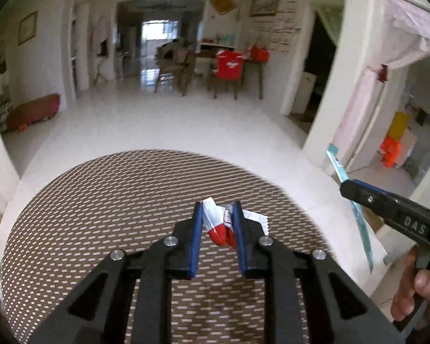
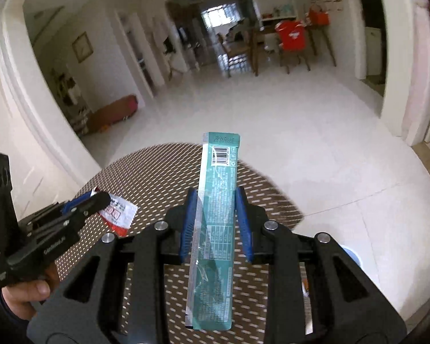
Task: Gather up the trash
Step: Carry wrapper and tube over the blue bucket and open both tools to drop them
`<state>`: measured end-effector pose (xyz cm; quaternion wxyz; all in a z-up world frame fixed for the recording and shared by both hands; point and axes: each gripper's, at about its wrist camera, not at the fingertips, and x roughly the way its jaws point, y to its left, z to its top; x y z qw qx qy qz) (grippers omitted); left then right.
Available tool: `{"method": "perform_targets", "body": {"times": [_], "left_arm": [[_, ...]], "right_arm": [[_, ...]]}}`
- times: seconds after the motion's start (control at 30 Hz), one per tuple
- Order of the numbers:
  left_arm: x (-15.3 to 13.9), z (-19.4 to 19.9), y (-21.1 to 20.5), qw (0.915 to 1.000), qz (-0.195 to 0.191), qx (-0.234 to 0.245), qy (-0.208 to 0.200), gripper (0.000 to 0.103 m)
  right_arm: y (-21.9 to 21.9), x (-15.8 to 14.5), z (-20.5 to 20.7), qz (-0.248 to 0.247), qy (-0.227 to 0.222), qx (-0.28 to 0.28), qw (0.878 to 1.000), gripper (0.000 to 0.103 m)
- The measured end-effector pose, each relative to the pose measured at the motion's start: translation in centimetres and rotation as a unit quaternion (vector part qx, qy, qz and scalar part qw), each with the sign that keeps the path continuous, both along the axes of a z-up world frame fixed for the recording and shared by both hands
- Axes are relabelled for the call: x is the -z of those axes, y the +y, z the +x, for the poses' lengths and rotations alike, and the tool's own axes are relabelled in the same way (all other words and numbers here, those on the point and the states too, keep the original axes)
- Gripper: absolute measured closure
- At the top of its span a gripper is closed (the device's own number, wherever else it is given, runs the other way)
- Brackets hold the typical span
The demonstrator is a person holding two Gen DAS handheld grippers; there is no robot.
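Note:
My left gripper (image 1: 217, 215) is shut on a crumpled red and white wrapper (image 1: 219, 226), held above a round table with a brown dotted cloth (image 1: 100, 215). The right wrist view shows that same wrapper (image 2: 119, 213) sticking out of the left gripper (image 2: 96, 200) at the left. My right gripper (image 2: 216, 203) is shut on a long teal wrapper (image 2: 215, 229) with a barcode at its far end, lifted over the table (image 2: 157, 177). In the left wrist view the teal wrapper (image 1: 355, 209) shows edge-on in the right gripper (image 1: 347, 185) at the right.
White tiled floor (image 1: 172, 120) stretches beyond the table to a dining table with chairs (image 1: 226, 68) and red bags. A white pillar and doorway (image 1: 329, 114) stand at the right. A hand (image 1: 415, 289) holds the right gripper's handle. A brown skateboard (image 1: 34, 111) leans at the left wall.

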<state>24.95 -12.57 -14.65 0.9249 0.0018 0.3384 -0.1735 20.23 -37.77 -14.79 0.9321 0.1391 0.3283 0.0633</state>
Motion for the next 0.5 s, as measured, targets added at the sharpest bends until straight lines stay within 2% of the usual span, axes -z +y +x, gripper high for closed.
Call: {"method": "perform_targets", "body": {"times": [0.27, 0.5], "left_arm": [[-0.5, -3.1, -10.6, 0.9972, 0.003, 0.075, -0.01, 0.083], [0.3, -4.8, -19.5, 0.99, 0.021, 0.139, -0.004, 0.083]], "right_arm": [[-11.0, -1.7, -4.1, 0.014, -0.02, 0.086, 0.996, 0.075], [-18.4, 0.2, -7.1, 0.02, -0.007, 0.145, 0.989, 0.075]]}}
